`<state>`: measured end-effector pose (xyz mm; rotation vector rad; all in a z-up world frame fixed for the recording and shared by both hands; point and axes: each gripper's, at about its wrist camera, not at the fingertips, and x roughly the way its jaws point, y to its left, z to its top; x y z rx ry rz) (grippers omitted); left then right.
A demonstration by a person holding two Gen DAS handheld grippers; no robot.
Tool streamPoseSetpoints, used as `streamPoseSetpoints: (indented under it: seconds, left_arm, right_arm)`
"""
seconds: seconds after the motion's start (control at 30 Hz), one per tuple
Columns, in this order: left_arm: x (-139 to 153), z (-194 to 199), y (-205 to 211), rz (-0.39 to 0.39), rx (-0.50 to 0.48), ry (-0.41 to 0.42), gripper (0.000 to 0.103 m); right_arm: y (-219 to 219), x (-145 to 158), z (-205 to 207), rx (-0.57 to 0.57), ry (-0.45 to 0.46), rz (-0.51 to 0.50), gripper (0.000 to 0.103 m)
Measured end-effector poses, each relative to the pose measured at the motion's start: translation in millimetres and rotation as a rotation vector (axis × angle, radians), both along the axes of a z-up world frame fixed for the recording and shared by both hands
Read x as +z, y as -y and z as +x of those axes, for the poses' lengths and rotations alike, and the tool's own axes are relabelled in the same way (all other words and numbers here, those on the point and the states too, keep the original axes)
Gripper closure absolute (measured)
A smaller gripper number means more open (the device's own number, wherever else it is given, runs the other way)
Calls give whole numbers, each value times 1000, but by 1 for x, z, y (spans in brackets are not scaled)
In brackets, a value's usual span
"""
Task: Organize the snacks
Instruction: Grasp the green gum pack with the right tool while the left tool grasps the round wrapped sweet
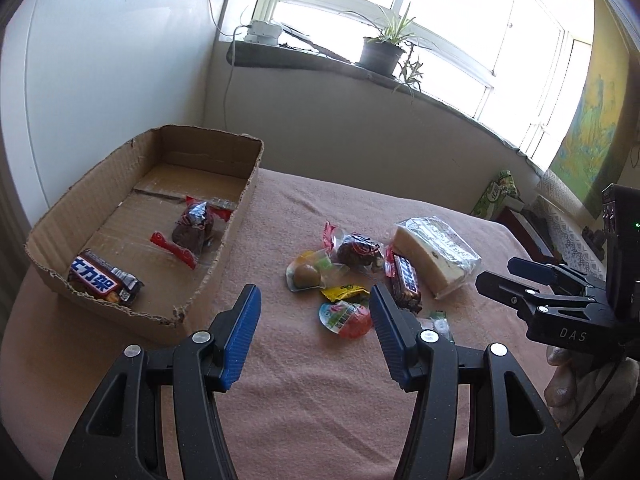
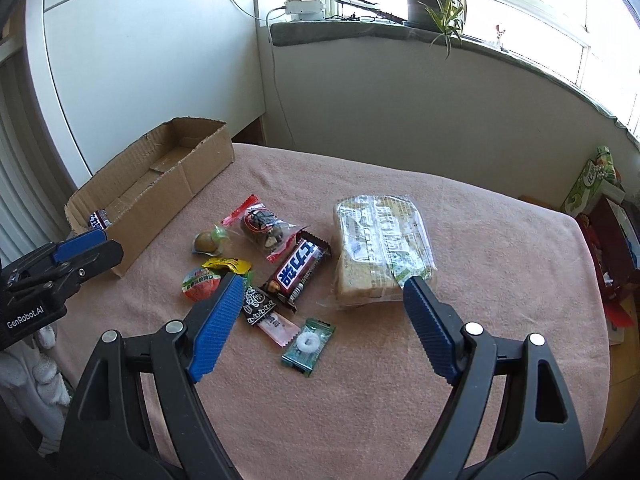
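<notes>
A cardboard box lies at the left on the pink cloth and holds a Snickers bar and a wrapped brown snack. A loose pile lies to its right: a Snickers bar, a wrapped bread slab, a nut pack, jelly cups, a mint candy. My left gripper is open and empty above the cloth between box and pile. My right gripper is open and empty above the pile's near edge.
The pink cloth covers the table up to a wall below a windowsill with a potted plant. Boxes and clutter stand past the table's right edge. A white cabinet stands behind the cardboard box.
</notes>
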<state>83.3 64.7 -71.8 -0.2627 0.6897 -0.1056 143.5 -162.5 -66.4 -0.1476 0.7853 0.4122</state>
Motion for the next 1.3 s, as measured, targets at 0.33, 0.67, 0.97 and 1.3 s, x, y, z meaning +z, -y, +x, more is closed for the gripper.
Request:
streamPoseSetpoints:
  seconds: [0.33,0.67,0.97,1.3]
  left_arm:
    - [-23,20,27,-6,-64,-69,47]
    - [-38,43,43,35,-69,-112,48]
    - [-47,51,41,49,-65,-144,51]
    - [-51,55,43,55,-80,-162,60]
  right_arm:
    - [9,-49,-1,-17,-115,0,29]
    - [9,-64,7,-24,-160,12,39]
    - [-3,-73,12,-17,-157,-35,51]
    - [1,-73,12,-21,-147,-53,68]
